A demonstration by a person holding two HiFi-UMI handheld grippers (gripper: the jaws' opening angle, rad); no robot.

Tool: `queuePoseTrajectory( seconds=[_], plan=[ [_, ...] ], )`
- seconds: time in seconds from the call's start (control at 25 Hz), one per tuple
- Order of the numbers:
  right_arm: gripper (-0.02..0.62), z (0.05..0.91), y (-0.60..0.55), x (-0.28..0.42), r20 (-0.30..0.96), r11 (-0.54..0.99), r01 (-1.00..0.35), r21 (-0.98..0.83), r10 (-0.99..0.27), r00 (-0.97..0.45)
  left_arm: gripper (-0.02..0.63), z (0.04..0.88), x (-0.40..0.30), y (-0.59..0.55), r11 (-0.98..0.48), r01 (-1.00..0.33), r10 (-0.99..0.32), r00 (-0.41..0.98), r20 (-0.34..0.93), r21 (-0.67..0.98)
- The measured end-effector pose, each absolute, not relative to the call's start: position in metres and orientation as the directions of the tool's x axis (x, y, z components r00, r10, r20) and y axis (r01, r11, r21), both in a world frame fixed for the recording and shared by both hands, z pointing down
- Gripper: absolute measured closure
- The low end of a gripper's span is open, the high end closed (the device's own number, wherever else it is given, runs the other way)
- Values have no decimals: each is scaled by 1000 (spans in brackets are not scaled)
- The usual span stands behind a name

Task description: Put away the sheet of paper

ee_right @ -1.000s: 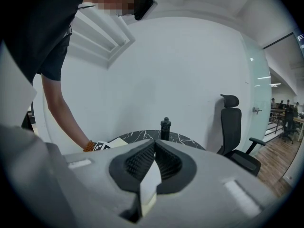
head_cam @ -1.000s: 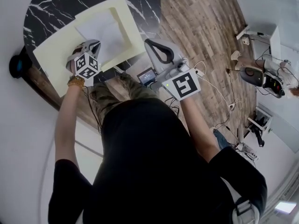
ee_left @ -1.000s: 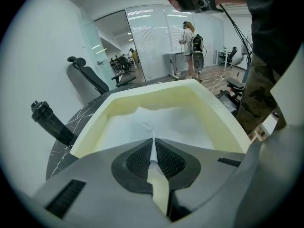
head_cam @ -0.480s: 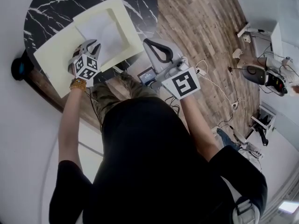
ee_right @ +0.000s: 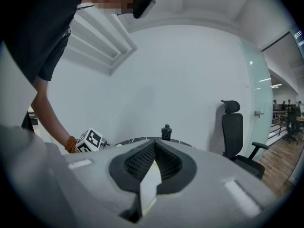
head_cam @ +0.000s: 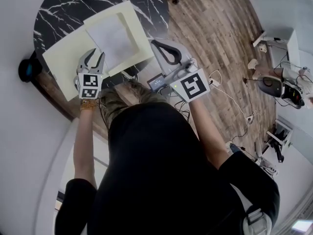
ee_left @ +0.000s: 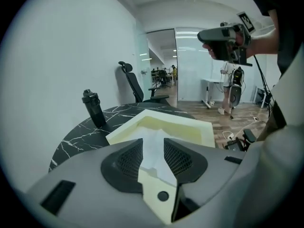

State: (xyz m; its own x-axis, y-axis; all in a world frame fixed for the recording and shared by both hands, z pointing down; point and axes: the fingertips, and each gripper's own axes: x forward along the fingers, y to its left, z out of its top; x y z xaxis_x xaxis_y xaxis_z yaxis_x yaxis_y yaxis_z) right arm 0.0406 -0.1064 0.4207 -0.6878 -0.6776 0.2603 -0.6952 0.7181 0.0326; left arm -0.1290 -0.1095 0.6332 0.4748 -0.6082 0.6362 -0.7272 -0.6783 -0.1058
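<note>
Above the near part of the pale yellow tray (head_cam: 61,62), the left claw (head_cam: 95,58) stands open, its jaws having just been opening, with nothing between them. The sheet of paper (head_cam: 115,39) lies in the tray. Withdraw straight upward (dragging would likely shift the sheet). The right claw (head_cam: 157,47) is closed and empty, beside the black marble surface (head_cam: 54,9), over the wooden floor (head_cam: 215,33).

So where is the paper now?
Head view, upper left: the sheet of paper lies in the pale yellow tray on the marble table, just ahead of the left gripper, whose jaws have just been opening with nothing gripped between them.
</note>
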Motion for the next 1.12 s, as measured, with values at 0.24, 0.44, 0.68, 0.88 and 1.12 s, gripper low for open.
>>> queuePoseTrajectory(
  seconds=[0.24, 0.44, 0.68, 0.88, 1.12],
  plan=[
    [597, 417, -105, 33, 244, 738, -674, 36, -660, -710, 457, 590, -92, -93, -664, -742, -652, 512, 558, -94],
    [597, 417, -102, 28, 238, 750, -661, 36, -649, -723, 457, 567, -76, -80, -663, -743, -668, 529, 523, -95],
    [597, 417, -97, 25, 228, 763, -645, 41, -635, -738, 457, 555, -60, -65, -694, -712, -652, 558, 513, -107],
    [597, 419, -96, 29, 237, 765, -643, 44, -633, -737, 457, 547, -52, -63, -695, -710, -657, 562, 502, -115],
    [597, 421, -94, 32, 243, 768, -638, 50, -629, -739, 457, 539, -47, -60, -701, -702, -658, 568, 495, -126]
  ],
)
